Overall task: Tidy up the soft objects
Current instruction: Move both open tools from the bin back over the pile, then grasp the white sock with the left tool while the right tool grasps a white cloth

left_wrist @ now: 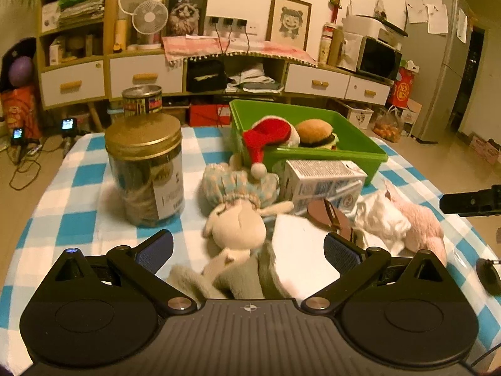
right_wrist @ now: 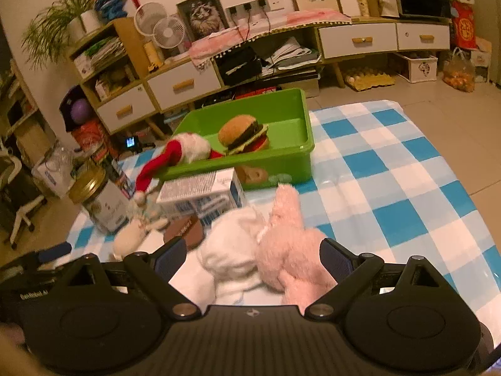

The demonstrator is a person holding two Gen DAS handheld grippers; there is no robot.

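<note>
Left gripper [left_wrist: 248, 250] stands open around the rag doll [left_wrist: 236, 222]. Right gripper [right_wrist: 253, 261] gapes wide over the pink plush [right_wrist: 291, 250] (pads not touching). Green bin [right_wrist: 281, 159], at twelve o'clock, holds the burger toy [right_wrist: 244, 134].

Two soft toys sit in one green tub [left_wrist: 360, 144]: a Santa hat [left_wrist: 266, 134] and a plush burger [left_wrist: 316, 133]. Three more lie on the cloth (doll [left_wrist: 235, 222], white one [right_wrist: 231, 250], pink one [right_wrist: 291, 244]). Two jars [left_wrist: 145, 169], one carton [left_wrist: 322, 181].
</note>
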